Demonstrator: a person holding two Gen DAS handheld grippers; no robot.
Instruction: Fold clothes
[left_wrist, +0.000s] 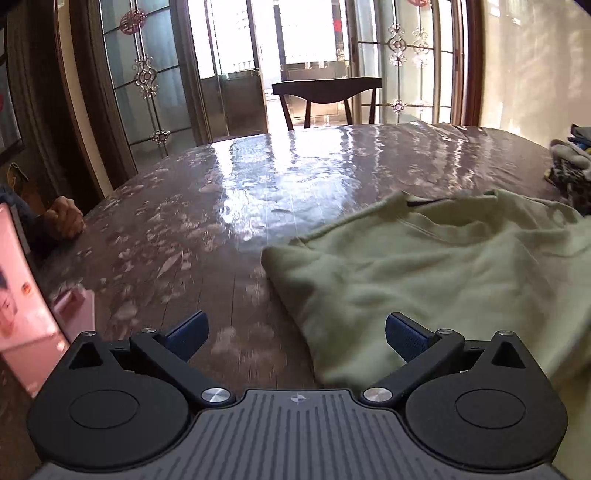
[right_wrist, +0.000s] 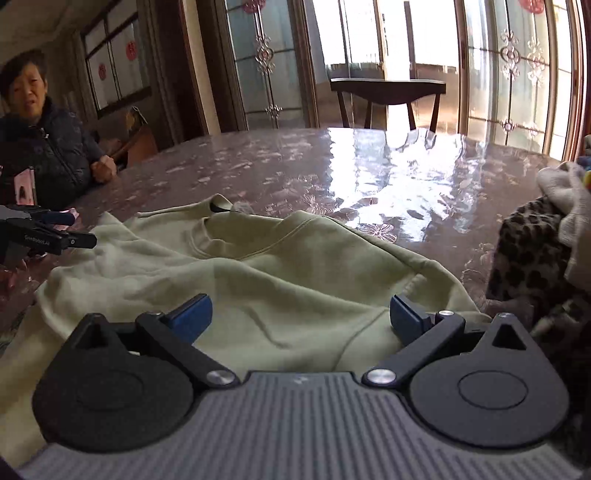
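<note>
Both claws gape wide with nothing between their pads: the left gripper (left_wrist: 297, 334) hangs over the sweatshirt's left edge, the right gripper (right_wrist: 301, 317) above its near half. The pale green sweatshirt (right_wrist: 258, 266) lies rumpled on the glossy table (right_wrist: 369, 166), a leopard-print garment (right_wrist: 532, 251) just right of it.

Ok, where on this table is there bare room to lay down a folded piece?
Free: the glossy brown table beyond the pale green sweatshirt, out to its far edge by the dark wooden chair. Crowded: the right side, where the leopard-print cloth and white socks pile up; someone's hand rests at the left edge.
</note>
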